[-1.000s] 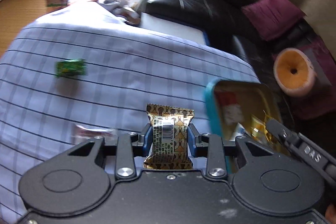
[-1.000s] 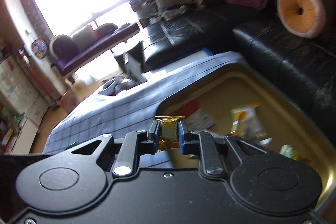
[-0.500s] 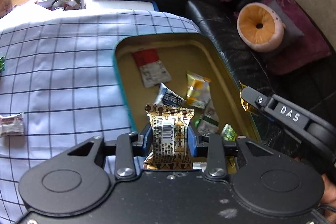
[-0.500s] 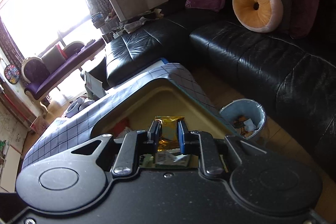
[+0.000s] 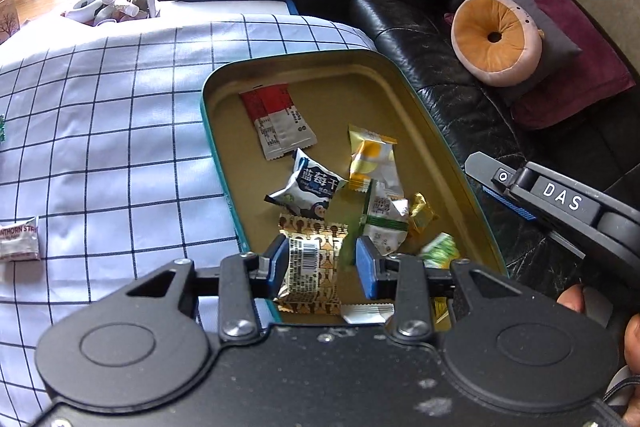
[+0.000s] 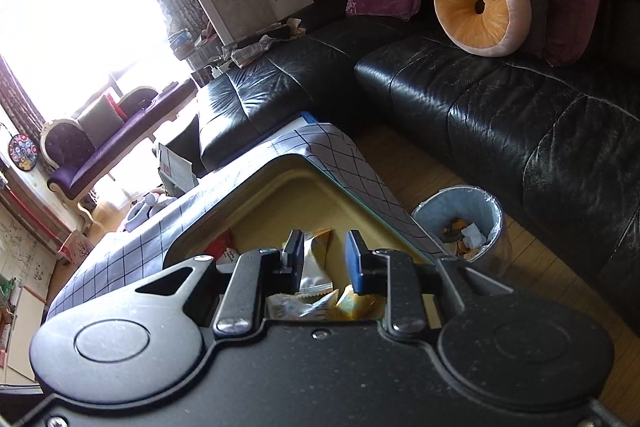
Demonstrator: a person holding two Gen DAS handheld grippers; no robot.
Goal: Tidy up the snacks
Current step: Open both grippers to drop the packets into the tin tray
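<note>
Right wrist view shows my right gripper (image 6: 323, 259) with its jaws just opened and nothing between them; the small gold sweet (image 5: 423, 214) it carried half a second ago now lies in the tin (image 5: 448, 147) among the other packets. One more snack is filed. My left gripper (image 5: 320, 267) has its fingers part open around the gold patterned packet (image 5: 310, 259), which seems to hang against the left pad over the tin's near corner. One white packet (image 5: 19, 243) waits on the checked cloth (image 5: 120, 147). The tin's right rim sits at the table edge, bin (image 6: 460, 223) below.
</note>
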